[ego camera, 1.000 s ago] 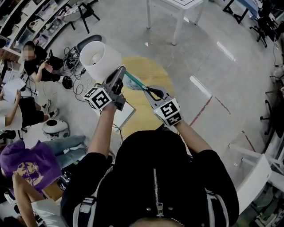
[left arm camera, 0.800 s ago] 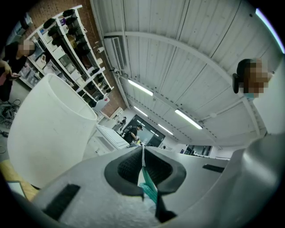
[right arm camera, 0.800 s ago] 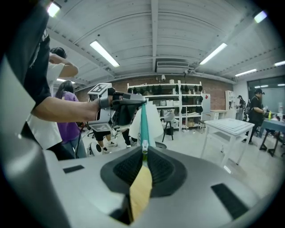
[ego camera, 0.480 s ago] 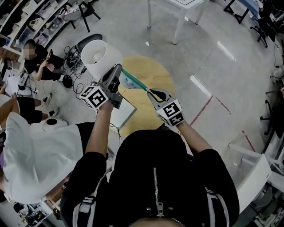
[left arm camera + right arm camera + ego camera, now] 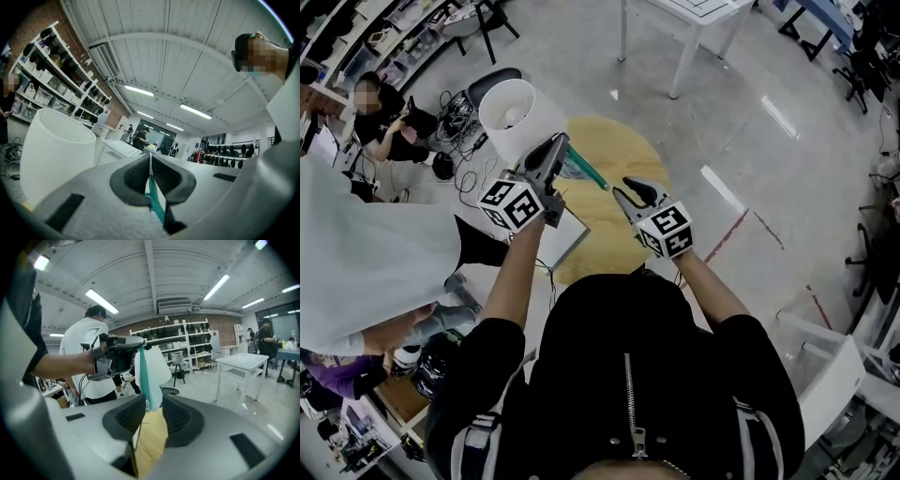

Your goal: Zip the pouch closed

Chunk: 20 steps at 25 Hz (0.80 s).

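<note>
Left gripper (image 5: 560,142) clenches one end of the pouch (image 5: 584,172), held in air above the table (image 5: 619,150), teal edge up, long axis running toward the right gripper (image 5: 626,187). That gripper's jaws have just been opening and flank the other end without pressing it.

Grey floor (image 5: 806,75), wht table (image 5: 241,360), wall shelves (image 5: 187,339)

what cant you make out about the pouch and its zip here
How far the pouch is zipped: head view, too small.
The pouch's face: edge-on in both gripper views, and partly hidden in the shut left tool.
Whether its low corner sits between the pads of the right tool, whose jaws have just been opening, or just ahead of them: right gripper view, depth unclear.
</note>
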Tool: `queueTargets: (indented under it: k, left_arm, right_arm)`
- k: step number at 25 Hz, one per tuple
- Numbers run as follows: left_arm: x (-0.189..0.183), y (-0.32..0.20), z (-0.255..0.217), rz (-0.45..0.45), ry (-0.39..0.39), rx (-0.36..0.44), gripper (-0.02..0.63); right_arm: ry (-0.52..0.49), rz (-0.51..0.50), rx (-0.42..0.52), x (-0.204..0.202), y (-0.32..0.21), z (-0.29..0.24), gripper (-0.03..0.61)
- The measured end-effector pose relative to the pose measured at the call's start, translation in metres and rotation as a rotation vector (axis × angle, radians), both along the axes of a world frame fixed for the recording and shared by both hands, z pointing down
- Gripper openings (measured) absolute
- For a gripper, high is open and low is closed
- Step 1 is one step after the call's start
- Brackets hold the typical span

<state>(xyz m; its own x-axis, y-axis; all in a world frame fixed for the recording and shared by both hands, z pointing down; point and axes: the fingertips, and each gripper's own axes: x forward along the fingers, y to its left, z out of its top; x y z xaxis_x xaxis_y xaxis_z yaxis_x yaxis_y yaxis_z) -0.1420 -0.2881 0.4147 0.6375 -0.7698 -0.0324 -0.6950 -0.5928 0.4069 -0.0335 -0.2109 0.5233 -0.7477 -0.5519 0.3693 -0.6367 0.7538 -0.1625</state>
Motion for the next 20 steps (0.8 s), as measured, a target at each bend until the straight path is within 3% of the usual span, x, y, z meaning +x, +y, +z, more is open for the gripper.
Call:
queueTargets:
  k: [4, 10, 20]
  left_arm:
    - [-0.003, 0.0, 0.007, -0.03, -0.101, 0.016, 0.011]
    - [-0.007, 0.007, 0.018, -0.046, -0.202, 0.036, 0.011]
    - [-0.013, 0.015, 0.03, -0.054, -0.261, 0.041, 0.011]
  right_arm:
    - [-0.029, 0.065, -0.011, 0.011, -0.018, -0.013, 0.072]
    - [-0.048, 0.18, 0.068, 0.031, -0.048, -0.047, 0.005]
    - [-0.055, 0.213, 0.207, 0.04, -0.063, -0.091, 0.003]
